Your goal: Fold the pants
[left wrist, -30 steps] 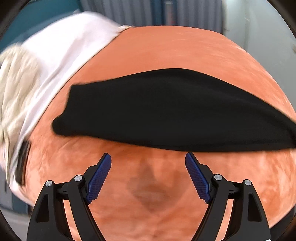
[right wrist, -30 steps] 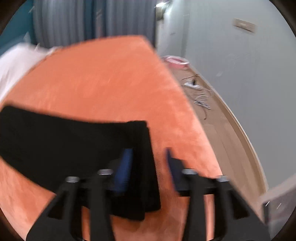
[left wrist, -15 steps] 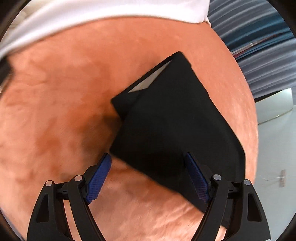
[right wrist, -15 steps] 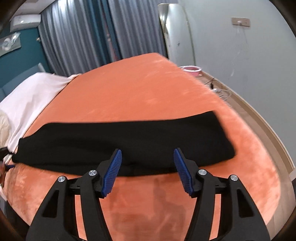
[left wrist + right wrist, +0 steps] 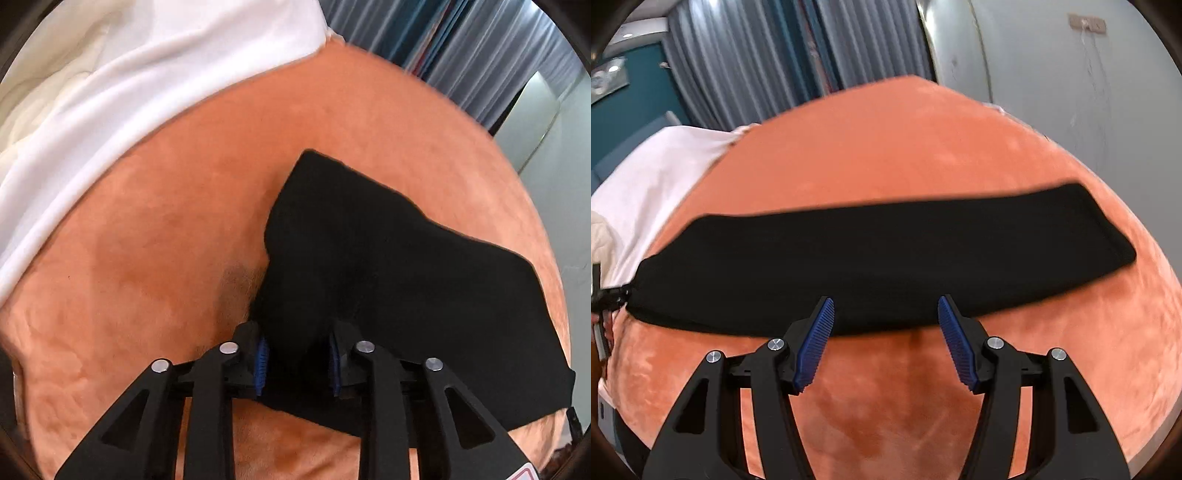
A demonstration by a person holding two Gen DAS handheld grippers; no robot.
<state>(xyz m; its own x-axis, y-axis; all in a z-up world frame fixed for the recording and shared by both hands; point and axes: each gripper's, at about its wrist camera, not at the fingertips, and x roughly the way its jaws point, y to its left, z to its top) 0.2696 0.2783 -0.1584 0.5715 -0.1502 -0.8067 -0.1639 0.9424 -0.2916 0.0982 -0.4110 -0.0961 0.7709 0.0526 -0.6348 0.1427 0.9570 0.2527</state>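
Note:
The black pants (image 5: 886, 258) lie folded lengthwise as a long strip across the orange bed cover (image 5: 905, 147). My left gripper (image 5: 297, 360) is shut on the near end of the pants (image 5: 388, 266), with black cloth bunched between its blue pads. In the right wrist view that end sits at the far left, where the left gripper (image 5: 609, 295) shows only partly. My right gripper (image 5: 886, 321) is open and empty, just in front of the middle of the strip's near edge.
A white sheet (image 5: 110, 81) covers the bed beyond the orange cover; it also shows in the right wrist view (image 5: 653, 177). Grey curtains (image 5: 775, 62) and a pale wall (image 5: 1071, 74) stand behind. The bed edge drops off to the right.
My left gripper has closed on the end of the pants, having been open over them. My right gripper stays open near the strip's middle.

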